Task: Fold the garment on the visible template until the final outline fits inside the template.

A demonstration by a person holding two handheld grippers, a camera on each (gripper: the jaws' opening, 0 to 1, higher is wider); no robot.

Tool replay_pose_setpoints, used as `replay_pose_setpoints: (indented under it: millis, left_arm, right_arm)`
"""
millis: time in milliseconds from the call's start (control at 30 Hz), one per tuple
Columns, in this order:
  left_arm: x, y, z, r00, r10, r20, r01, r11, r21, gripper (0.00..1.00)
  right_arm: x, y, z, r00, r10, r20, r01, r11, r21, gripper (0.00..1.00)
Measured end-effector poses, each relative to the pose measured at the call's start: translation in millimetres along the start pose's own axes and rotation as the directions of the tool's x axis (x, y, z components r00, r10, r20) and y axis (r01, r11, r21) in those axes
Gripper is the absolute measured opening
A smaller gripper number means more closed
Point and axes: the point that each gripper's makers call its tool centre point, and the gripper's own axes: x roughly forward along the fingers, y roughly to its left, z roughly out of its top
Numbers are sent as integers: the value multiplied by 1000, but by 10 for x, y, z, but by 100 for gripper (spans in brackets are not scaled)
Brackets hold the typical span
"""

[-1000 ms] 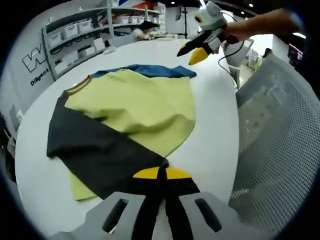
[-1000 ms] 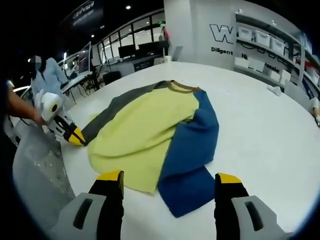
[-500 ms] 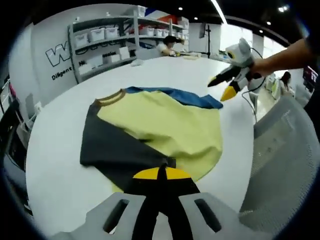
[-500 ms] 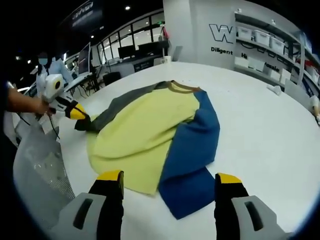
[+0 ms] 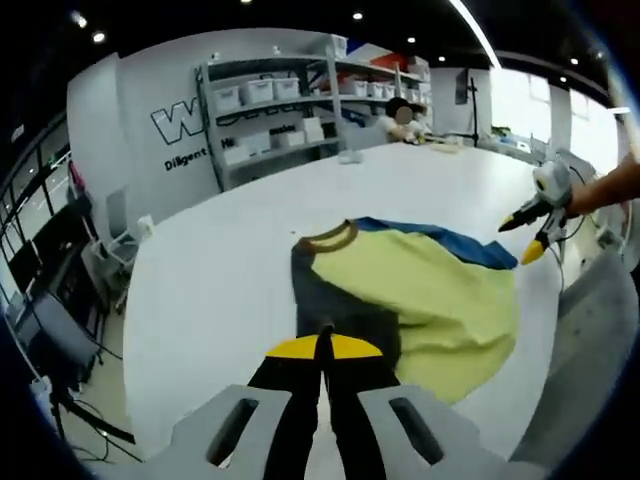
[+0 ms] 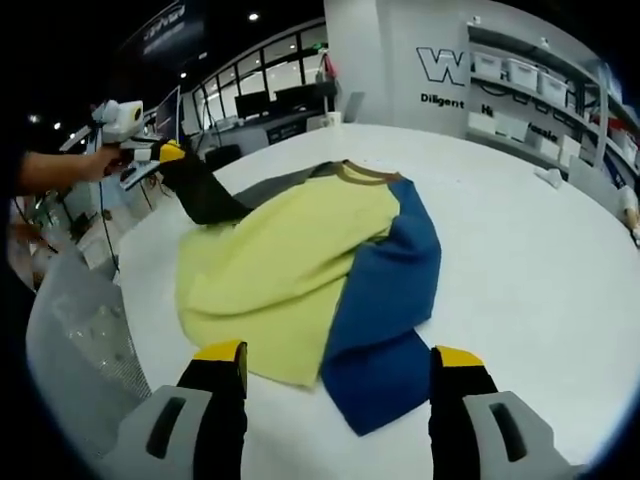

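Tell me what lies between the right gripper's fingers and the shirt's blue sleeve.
In the right gripper view, only bare white tabletop separates the right gripper from the blue sleeve of the yellow, grey and blue shirt.

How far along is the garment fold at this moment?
Early. Done: the blue sleeve already lies folded over the yellow shirt body on the white table. In hand: the left gripper, shut on the dark grey sleeve, holds it lifted off the table, while the right gripper hovers open near the hem. Left: laying that sleeve across and folding the body; I cannot make out a template outline.
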Motion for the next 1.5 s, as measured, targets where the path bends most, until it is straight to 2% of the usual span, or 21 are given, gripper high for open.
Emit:
replay_pose_setpoints:
  millis: [200,300,500,633,1000,1133,1333,1500]
  left_arm:
    - [-115,474,125,996,93,12,-92,996,-16,2]
    - [-166,681,138,992,129,14,-128,991,-35,2]
    - [-330,957,144,980,201,-1,-201,979,-46,2]
    - [-416,1133,128,969,246,-14,-246,969,-13,2]
    - [-514,1601,12,947,318,-49,-319,947,-30,2]
    - [-484,1688,-87,942,330,-57,-332,943,-35,2]
    - [-418,1710,-433,936,335,-109,-342,938,-51,2]
    - [-406,1767,-647,931,338,-136,-350,934,-70,2]
  right_arm:
    - [-17,-6,4,1000,-7,0,7,1000,3,72]
    - [-21,-8,6,1000,-9,0,9,1000,2,72]
    - [-32,-11,28,1000,-13,0,13,1000,-1,72]
    - [-34,-13,32,1000,-15,-4,15,1000,-2,72]
    - [-62,-31,8,999,-28,-20,27,1000,-3,72]
    - [-81,-31,13,999,-36,-21,36,999,1,72]
    - [-100,-15,-16,999,-45,-29,46,999,10,72]
    - [-92,-5,-51,998,-48,-42,49,999,10,72]
